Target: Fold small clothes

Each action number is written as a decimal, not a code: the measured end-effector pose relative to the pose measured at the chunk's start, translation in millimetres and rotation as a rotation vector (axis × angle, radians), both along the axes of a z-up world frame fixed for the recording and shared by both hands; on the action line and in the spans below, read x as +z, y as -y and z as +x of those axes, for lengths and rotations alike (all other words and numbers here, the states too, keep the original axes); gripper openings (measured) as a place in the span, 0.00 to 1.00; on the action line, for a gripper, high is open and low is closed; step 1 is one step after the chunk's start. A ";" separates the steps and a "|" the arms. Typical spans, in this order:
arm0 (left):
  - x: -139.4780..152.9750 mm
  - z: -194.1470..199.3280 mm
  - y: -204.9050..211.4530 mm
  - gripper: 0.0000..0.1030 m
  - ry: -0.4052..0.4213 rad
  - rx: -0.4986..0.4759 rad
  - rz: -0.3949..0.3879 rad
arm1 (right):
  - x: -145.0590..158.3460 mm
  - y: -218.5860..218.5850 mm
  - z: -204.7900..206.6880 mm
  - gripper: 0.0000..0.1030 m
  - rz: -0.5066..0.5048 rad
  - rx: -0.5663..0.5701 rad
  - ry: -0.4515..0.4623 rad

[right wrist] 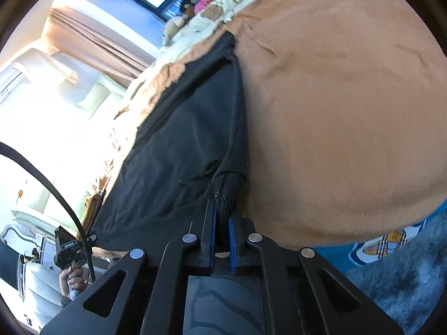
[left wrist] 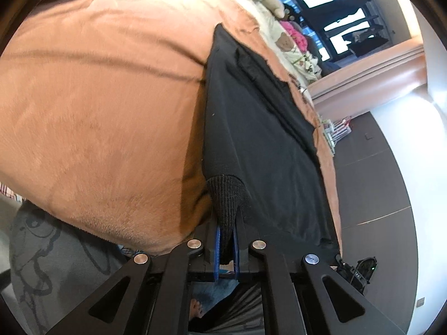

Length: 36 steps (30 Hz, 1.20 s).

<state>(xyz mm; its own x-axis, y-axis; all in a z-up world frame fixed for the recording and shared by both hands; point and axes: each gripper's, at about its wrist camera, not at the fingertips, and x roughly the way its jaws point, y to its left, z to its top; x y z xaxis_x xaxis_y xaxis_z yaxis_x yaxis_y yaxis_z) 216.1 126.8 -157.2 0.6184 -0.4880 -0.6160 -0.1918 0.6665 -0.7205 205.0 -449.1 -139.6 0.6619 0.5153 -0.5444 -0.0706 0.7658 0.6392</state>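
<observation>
A black garment lies stretched along the edge of an orange-brown plush blanket on a bed. Its near end is a ribbed knit cuff. My left gripper is shut on that cuff, which runs down between the blue pads. In the right wrist view the same black garment stretches away over the blanket. Another ribbed cuff sits pinched between the blue pads of my right gripper, which is shut on it. The garment's far end is lost among bedding.
Cream bedding with bear prints and a pink item lie at the bed's far end near a window. Dark floor tiles run beside the bed. A hand holding a black device shows low left. A blue rug lies below the blanket.
</observation>
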 end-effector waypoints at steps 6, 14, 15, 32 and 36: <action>23.6 -6.6 -6.7 0.06 0.049 0.033 0.003 | 36.4 -4.9 -12.6 0.03 0.011 -0.022 0.069; 55.5 -19.3 -25.5 0.06 0.126 0.058 -0.013 | 68.8 -18.5 -31.8 0.03 0.007 0.004 0.152; 58.1 -21.6 -27.8 0.06 0.133 0.061 -0.015 | 69.9 -19.2 -33.8 0.03 0.007 0.008 0.160; 120.7 -85.7 -44.4 0.05 0.264 0.065 0.004 | 91.8 -28.1 -83.1 0.03 -0.029 0.051 0.268; 131.7 -103.0 -45.1 0.05 0.290 0.063 0.010 | 95.2 -26.8 -94.7 0.03 -0.030 0.062 0.287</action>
